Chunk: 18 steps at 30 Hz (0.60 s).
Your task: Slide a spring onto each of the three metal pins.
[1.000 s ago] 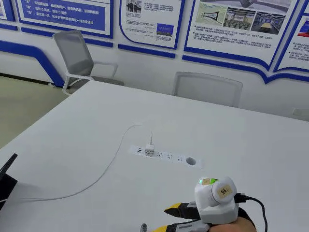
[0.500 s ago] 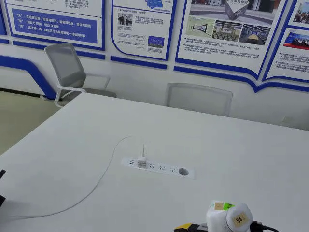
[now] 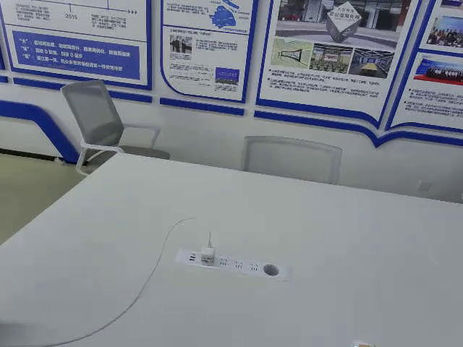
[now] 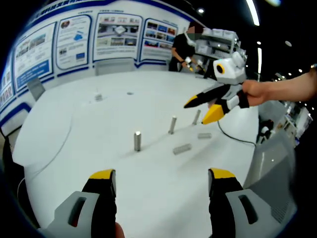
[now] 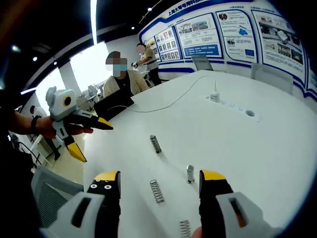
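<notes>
Three springs lie loose on the worktop (image 3: 347,217), none on a pin yet: first spring (image 5: 156,144), second spring (image 5: 157,191), third spring (image 5: 184,228), all on the person's side of the power strip (image 5: 230,104) and well apart from it. Pins stand upright and bare in a row on that same side of the power strip: first pin (image 4: 137,141), second pin (image 4: 173,125), third pin (image 4: 196,117). Change over the last second: the head view has tilted up, so the power strip sits lower in frame and more of the wall posters (image 3: 325,50) come in; back then a gripper and a pin top sat at that view's bottom edge. That is a camera move, not a move of the things; the charger (image 3: 207,254) is plugged into the power strip as before, and its cable (image 3: 148,278) trails off from it the same way. Left tongs (image 4: 162,174) are spread with nothing between them, held above the worktop with the pins between them and the power strip. Right tongs (image 5: 159,174) are spread too and empty, hovering over the springs; from the left gripper view they hang just beside the third pin, contact can't be told. My read for the task: gaze is off the work, no spring picked, zero of three done. Next needs eyes back down and one set of tongs closing on a spring.
</notes>
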{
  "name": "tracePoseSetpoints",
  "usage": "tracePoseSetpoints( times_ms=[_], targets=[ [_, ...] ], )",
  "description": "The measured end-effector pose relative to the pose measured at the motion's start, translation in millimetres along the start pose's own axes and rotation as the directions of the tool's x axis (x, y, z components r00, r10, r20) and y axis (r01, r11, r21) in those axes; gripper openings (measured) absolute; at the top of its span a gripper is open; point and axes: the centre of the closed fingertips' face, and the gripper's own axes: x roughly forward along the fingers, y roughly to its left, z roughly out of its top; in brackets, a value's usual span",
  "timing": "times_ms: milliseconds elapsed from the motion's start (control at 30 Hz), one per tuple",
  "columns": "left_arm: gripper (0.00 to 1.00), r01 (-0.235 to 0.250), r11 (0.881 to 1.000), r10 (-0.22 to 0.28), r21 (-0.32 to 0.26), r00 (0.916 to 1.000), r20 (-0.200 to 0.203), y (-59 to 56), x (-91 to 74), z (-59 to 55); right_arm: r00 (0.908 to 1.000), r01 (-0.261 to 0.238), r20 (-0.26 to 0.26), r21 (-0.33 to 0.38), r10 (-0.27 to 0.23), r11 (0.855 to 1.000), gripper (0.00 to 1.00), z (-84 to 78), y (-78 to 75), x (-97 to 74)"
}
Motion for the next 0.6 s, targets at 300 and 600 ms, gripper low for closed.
tracePoseSetpoints(
  times_ms=[300,600],
  targets=[
    [0.78,0.003,1.000,-0.003,0.007,1.0000,-0.003,1.3,4.0,1.5,0.9983,0.049,0.030,0.061,-0.051,0.997,0.69,-15.4,-2.0,-9.8],
    [0.78,0.010,1.000,-0.010,0.018,0.9999,-0.007,2.1,8.5,4.4,0.9940,0.093,0.047,0.115,-0.099,0.989,0.72,-34.4,-2.7,-22.4]
  ],
)
